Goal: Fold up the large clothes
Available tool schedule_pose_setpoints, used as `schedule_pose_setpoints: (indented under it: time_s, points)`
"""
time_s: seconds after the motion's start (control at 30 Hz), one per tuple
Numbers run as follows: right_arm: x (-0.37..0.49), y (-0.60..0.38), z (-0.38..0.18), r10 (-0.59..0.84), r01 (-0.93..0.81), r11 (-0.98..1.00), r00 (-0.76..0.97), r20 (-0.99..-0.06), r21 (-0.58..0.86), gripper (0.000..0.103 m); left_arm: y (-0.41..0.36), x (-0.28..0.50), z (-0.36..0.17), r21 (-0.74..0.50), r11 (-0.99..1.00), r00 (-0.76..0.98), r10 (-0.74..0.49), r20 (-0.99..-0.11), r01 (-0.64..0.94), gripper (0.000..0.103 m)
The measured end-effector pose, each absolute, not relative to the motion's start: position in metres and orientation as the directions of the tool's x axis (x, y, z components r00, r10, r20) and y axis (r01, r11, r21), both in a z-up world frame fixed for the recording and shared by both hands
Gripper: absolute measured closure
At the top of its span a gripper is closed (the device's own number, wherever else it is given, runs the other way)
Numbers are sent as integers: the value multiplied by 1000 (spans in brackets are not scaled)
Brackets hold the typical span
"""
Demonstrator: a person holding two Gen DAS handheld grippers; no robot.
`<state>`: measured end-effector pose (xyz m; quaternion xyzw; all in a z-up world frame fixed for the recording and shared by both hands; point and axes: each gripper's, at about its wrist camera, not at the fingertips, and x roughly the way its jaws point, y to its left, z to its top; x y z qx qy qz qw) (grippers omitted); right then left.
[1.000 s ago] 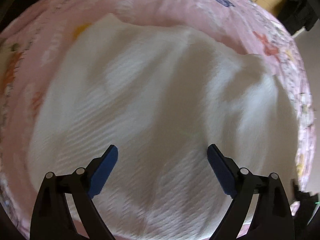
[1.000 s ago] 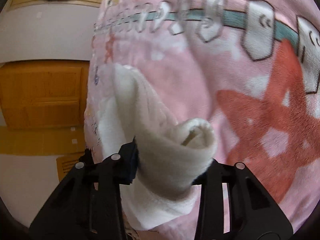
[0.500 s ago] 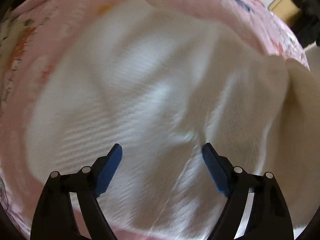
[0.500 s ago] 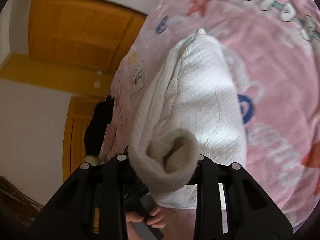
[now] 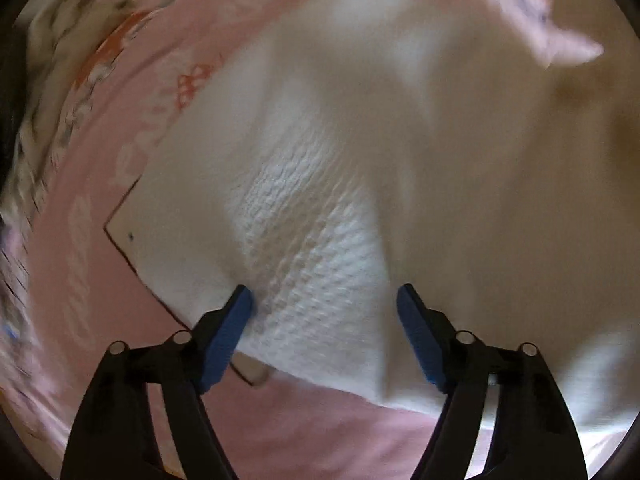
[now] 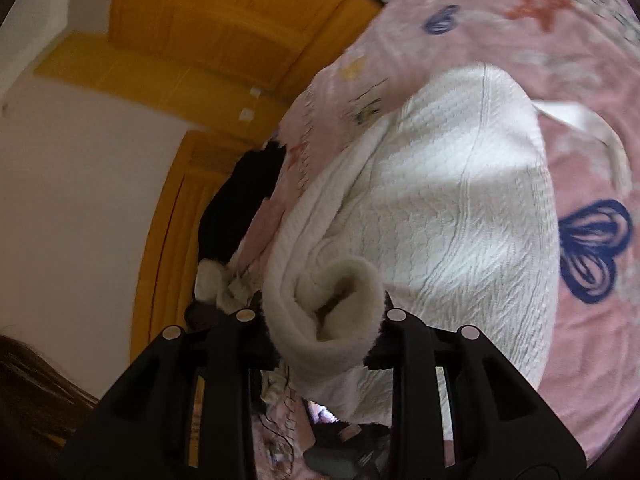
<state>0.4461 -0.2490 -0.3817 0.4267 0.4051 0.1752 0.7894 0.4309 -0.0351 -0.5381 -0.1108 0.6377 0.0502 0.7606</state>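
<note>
The right gripper (image 6: pixel 324 334) is clamping a rolled, fleecy cuff or hem of the one white knit sweater (image 6: pixel 452 216), its two black fingers pressing in on either side of the roll so that the fabric is bulging up between them. The rest of the sweater is trailing away from that grip and lying bunched across the pink printed bedspread (image 6: pixel 592 340), with a blue butterfly print just to its right and a red star farther off. The left gripper (image 5: pixel 324 304) is pointing steeply down over the same sweater (image 5: pixel 320 272); its jaws are closing, the two blue pads (image 5: pixel 228 328) standing apart on either side of a textured fold near the sweater's near edge, not yet pressing it. On the left of that view the bedspread (image 5: pixel 100 280) is lying bare. In the right view, one dark garment (image 6: pixel 240 208) is lying at the bed's left edge, beyond which orange-yellow wooden cabinets (image 6: pixel 224 24) are showing. No containers are showing in either view.
</note>
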Motion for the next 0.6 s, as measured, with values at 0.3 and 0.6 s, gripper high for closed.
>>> schedule_pose_setpoints:
  time_s: [0.3,0.6]
  points:
    - [463,-220,-398,625,95,630,526,-576,771,79,-61,430,-567,-326,909,106,-308,-945,-259,38]
    - [470,-158,-397,677,25,633,466,-569,773,79,8,389,-510,-311,912,206,-261,-943,-268,51]
